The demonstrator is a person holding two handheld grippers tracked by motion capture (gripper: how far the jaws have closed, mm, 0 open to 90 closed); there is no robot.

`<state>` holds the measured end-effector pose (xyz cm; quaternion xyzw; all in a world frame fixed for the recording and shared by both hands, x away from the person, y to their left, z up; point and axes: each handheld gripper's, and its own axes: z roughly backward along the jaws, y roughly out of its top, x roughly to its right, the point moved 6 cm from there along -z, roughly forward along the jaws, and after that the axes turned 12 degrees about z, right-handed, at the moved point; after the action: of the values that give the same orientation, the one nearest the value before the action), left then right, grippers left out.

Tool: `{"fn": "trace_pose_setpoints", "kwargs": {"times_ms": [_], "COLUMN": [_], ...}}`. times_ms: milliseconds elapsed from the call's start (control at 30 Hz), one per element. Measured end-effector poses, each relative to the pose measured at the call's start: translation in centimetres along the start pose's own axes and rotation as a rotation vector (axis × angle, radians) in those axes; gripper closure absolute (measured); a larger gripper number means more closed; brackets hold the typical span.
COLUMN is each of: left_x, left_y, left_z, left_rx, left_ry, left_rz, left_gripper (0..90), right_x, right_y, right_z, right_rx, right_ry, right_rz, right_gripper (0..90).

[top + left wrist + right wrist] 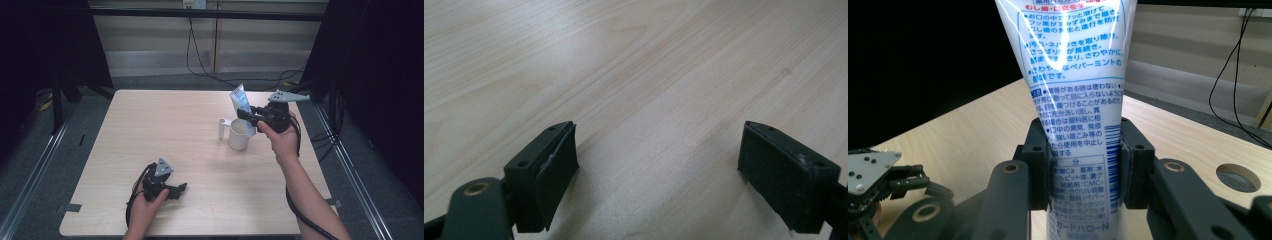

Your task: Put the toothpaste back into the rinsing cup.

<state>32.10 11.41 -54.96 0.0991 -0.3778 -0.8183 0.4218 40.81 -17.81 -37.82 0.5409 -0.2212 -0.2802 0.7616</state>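
Toothpaste tube (1075, 100): glossy white soft plastic, flattened, blue Japanese print and a barcode; held above the mug.
Right gripper (1083, 165): matte black jaws clamped on the tube's lower part from both sides.
Mug (239, 135): plain white cylinder, just below the tube.
Left gripper (656, 165): rubber-padded jaws spread wide apart, holding nothing, low over the tabletop.
Tabletop (170, 130): pale wood grain, smooth.

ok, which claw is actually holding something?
The right claw: its jaws are shut on the white toothpaste tube, held above the white cup. The left claw is open over bare table.
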Motion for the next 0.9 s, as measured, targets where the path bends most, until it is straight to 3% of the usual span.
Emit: {"fn": "trace_pose_setpoints", "kwargs": {"times_ms": [600, 900], "left_x": [0.0, 0.0], "left_y": [0.0, 0.0], "left_z": [0.0, 0.0], "left_rx": [0.001, 0.002], "left_ry": [0.005, 0.006], "left_rz": [-0.001, -0.003], "left_gripper": [15.8, 15.8], "right_x": [1.4, 2.0], "right_y": [-0.6, -0.7], "right_z": [-1.5, -2.2], "right_rx": [0.027, 0.022], "right_ry": [-0.035, -0.056], "right_rz": [-0.039, -0.035], "right_gripper": [64.4, 64.1]}}
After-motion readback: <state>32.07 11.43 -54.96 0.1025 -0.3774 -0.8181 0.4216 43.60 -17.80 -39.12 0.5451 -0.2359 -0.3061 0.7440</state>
